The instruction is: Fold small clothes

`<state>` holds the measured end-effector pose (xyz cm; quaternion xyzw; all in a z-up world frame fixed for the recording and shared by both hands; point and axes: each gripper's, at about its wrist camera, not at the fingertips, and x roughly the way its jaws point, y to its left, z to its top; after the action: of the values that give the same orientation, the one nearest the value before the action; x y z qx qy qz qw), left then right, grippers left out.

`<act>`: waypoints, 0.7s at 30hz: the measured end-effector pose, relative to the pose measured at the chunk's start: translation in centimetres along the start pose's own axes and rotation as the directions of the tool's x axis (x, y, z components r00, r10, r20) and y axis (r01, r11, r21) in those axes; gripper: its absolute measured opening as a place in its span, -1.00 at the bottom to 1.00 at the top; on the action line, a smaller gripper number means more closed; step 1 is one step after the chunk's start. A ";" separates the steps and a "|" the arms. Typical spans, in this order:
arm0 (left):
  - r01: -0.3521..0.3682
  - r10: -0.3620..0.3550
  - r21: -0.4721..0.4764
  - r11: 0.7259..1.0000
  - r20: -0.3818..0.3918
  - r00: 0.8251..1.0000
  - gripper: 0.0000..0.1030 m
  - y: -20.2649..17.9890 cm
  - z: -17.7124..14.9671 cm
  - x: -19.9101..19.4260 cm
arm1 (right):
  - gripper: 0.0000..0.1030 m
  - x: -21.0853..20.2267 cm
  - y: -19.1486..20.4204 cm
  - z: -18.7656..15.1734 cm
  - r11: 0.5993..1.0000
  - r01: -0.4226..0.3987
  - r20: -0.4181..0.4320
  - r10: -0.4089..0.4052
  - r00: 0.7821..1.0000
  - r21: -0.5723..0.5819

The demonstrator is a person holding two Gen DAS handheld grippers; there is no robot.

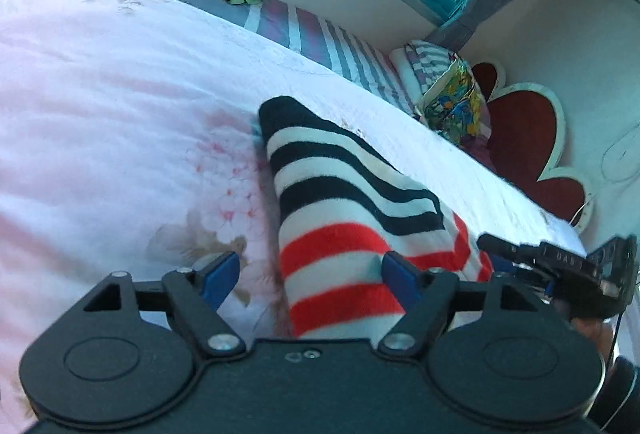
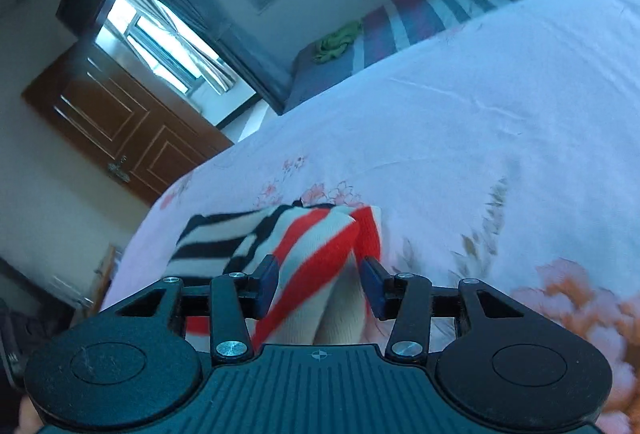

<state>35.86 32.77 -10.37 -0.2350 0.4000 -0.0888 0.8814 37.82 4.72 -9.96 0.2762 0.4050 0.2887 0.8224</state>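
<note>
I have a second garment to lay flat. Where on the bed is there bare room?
The pink quilt is bare left of the striped garment, up to the striped sheet. Crowded: right of the garment, where the right gripper sits, and the pillow corner.

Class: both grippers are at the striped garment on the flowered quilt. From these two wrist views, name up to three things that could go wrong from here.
1. The left gripper stands open, one pad off the striped garment, so a close might catch the pink quilt too.
2. The right gripper straddles bunched layers; a layer could slip out.
3. The grippers sit close together and may bump.
</note>
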 end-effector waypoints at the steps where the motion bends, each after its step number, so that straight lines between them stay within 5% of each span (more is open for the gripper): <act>1: -0.010 0.010 0.013 1.000 -0.004 1.000 0.49 -0.3 0.1 0.3 | -0.10 0.7 -0.1 0.2 1.000 -0.025 -0.024 0.025 0.999 0.014; 3: -0.035 0.036 0.041 0.999 -0.026 0.999 0.51 -0.9 0.2 1.2 | -0.12 1.4 -0.3 1.0 0.999 -0.033 -0.050 0.034 0.998 0.015; 5: -0.062 0.064 0.073 0.995 -0.037 0.997 0.52 -1.3 0.2 1.5 | -0.80 1.2 0.1 1.4 0.999 -0.021 -0.032 0.020 0.999 -0.025; 7: -0.057 0.060 0.090 0.994 -0.039 0.997 0.48 -1.5 0.2 1.6 | -0.83 0.5 1.0 1.2 0.992 -0.004 0.014 0.006 1.000 -0.123; 11: -0.023 0.032 0.160 0.987 -0.054 0.998 0.53 -2.1 0.4 2.7 | -0.83 0.3 2.3 -0.5 0.942 0.127 0.032 -0.123 0.992 -0.311; 18: -0.124 0.147 0.282 0.951 -0.064 0.987 0.63 -3.9 -0.3 4.4 | -0.79 2.8 1.6 -1.4 0.930 0.204 0.001 -0.213 0.977 -0.306; 21: -0.159 0.181 0.300 0.941 -0.048 0.982 0.62 -4.5 -0.4 2.8 | -0.41 0.3 2.1 -1.0 0.936 0.206 -0.017 -0.220 0.975 -0.286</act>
<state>37.53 27.75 -10.32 -0.0620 0.4340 -0.0796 0.8953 36.65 6.62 -9.14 0.1036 0.4070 0.2593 0.8697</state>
